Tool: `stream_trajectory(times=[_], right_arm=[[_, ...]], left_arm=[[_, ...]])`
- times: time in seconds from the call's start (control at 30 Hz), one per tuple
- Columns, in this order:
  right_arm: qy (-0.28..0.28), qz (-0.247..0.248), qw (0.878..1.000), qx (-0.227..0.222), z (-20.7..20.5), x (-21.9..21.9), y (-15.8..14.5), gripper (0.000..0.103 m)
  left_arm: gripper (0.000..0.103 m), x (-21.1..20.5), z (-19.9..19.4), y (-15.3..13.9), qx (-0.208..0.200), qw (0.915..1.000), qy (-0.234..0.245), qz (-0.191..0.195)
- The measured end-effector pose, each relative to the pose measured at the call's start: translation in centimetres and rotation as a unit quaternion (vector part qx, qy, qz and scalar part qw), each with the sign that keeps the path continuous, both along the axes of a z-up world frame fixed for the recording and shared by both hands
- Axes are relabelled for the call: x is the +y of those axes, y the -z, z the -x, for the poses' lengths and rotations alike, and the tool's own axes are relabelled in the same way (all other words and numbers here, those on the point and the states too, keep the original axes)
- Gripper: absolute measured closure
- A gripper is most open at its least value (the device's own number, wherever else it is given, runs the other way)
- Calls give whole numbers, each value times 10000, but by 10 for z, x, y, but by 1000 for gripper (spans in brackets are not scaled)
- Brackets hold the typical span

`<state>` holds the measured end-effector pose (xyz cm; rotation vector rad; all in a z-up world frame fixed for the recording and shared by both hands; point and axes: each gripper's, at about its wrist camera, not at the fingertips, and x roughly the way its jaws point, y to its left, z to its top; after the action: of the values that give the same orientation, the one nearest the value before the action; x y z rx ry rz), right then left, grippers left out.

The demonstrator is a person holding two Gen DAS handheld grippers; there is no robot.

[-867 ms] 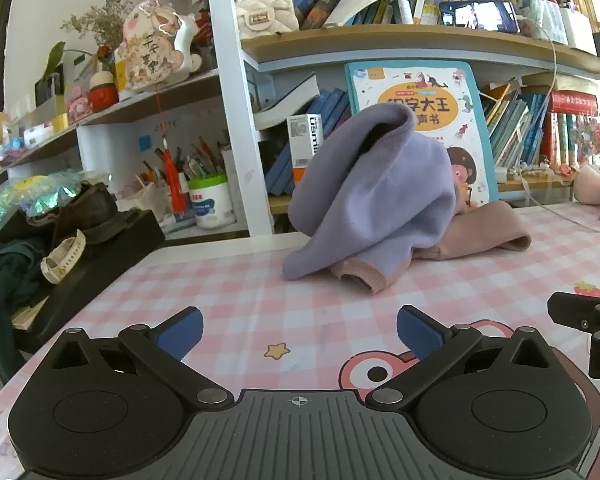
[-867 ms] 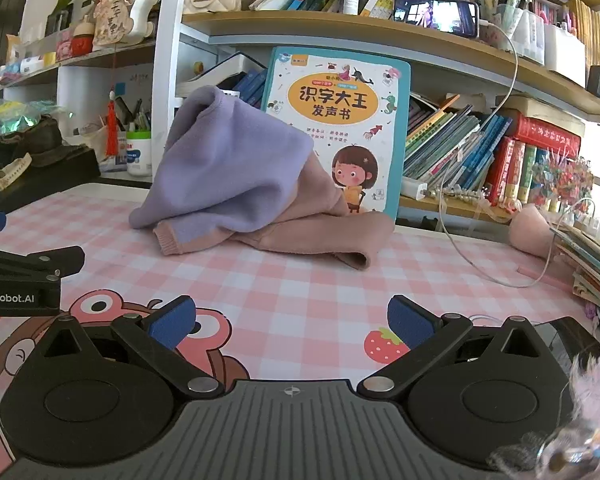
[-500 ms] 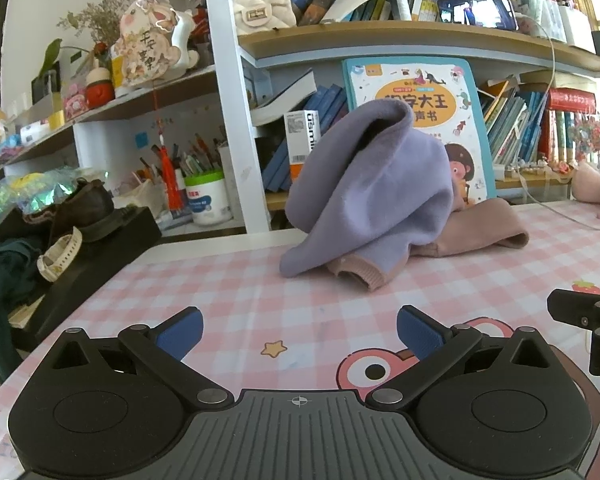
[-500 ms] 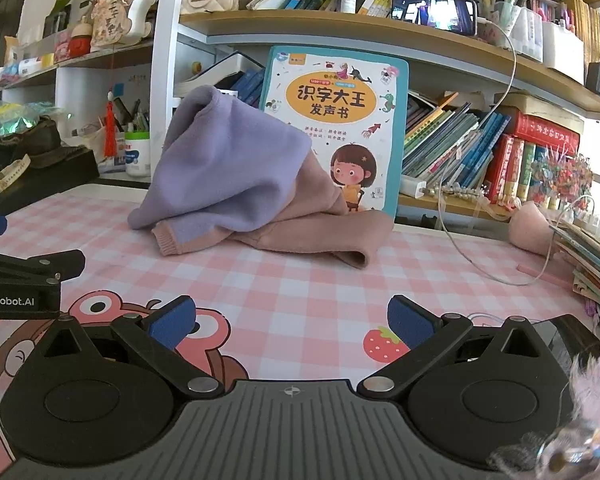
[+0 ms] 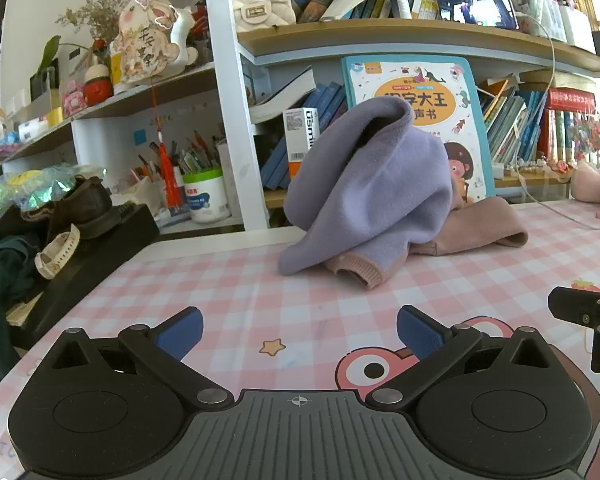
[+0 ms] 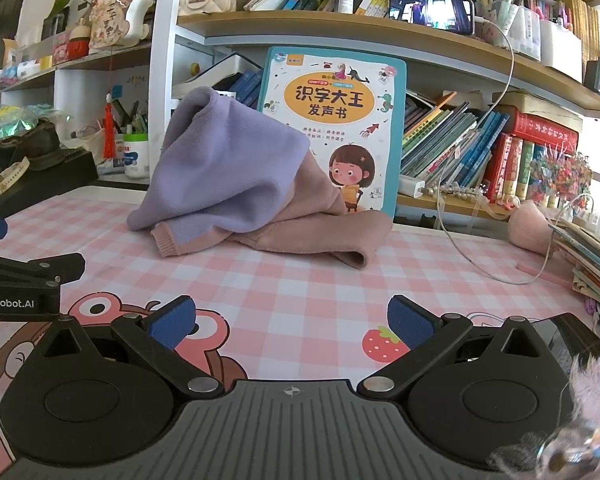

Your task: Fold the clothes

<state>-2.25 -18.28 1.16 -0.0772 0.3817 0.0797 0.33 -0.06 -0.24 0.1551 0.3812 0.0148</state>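
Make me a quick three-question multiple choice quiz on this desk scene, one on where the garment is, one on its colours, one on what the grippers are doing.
1. Where is the garment?
A. Heaped on the checked tablecloth before the picture book
B. On the upper shelf
C. Draped on the black box

2. Its colours?
A. Green and white
B. Purple and dusty pink
C. All black

3. State of the left gripper and right gripper?
A. Both shut on cloth
B. One holds a sleeve
C. Both open, holding nothing

Answers: 1 A, it sits on the cloth against the book; 2 B, purple over pink; 3 C, the fingers stand apart over bare tablecloth.
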Motion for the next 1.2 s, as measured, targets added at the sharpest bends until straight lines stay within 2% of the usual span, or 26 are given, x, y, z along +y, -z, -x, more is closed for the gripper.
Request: stream_trajectory(times=[1.2], right_arm=[[153,-39,9999,-13,0,-4,0,0]], left_arm=[[0,2,1,-3,-80,9999,-69,27]])
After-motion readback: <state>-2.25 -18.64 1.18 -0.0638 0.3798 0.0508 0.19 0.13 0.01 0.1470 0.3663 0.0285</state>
